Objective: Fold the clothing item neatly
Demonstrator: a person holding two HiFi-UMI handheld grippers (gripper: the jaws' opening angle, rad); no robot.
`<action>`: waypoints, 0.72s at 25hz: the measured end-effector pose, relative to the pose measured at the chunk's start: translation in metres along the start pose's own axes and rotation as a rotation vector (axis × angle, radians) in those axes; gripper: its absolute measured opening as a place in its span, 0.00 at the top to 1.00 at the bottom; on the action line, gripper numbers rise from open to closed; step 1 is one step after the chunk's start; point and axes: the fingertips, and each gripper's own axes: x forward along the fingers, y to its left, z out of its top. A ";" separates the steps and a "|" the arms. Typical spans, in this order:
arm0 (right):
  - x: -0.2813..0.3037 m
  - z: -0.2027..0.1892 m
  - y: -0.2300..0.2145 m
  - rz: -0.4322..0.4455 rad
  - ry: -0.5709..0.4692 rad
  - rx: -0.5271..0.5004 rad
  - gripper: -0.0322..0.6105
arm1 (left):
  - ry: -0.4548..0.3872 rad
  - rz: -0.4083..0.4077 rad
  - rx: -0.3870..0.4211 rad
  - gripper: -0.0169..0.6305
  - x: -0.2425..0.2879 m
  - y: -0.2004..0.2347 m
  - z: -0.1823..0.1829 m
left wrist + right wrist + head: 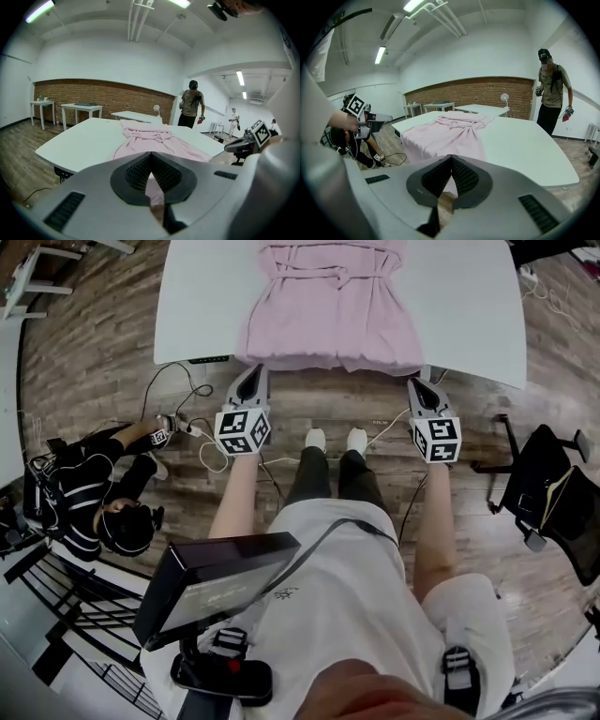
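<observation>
**At the table's near edge: both claws closed, just short of the pink hem**

On the white table (pixel 202 306) the pink garment (pixel 330 306) lies flat. Its long axis runs from the near edge to the far edge, with the tied waist and top end on the far side. The hem drapes a little over the near edge, toward the person.

The left gripper (pixel 254 373) sits just below the hem's left corner and the right gripper (pixel 418 382) just below its right corner. Both are off the table, over the wood floor (pixel 103 352), and point up at the cloth.

In each gripper view the jaws are together with nothing clamped. The pink that shows past the pads is the hanging hem beyond them. Whether either tip touches the fabric cannot be told.

Each hand is about as near to its own corner as the other, so neither arm has the edge. The garment lies straight ahead of both claws, with the hem line running across between them.

Judgement: folding is not started and the garment is spread out full length. The next move likely needs both jaws to part and take the two hem corners, then carry them along the long axis toward the far end. The risk is a pinch on only one layer, or an uneven lift that skews the fold.
</observation>
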 end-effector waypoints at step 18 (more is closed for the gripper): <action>0.019 -0.019 0.001 -0.127 -0.023 0.044 0.95 | 0.111 -0.096 0.068 0.97 0.033 0.054 -0.064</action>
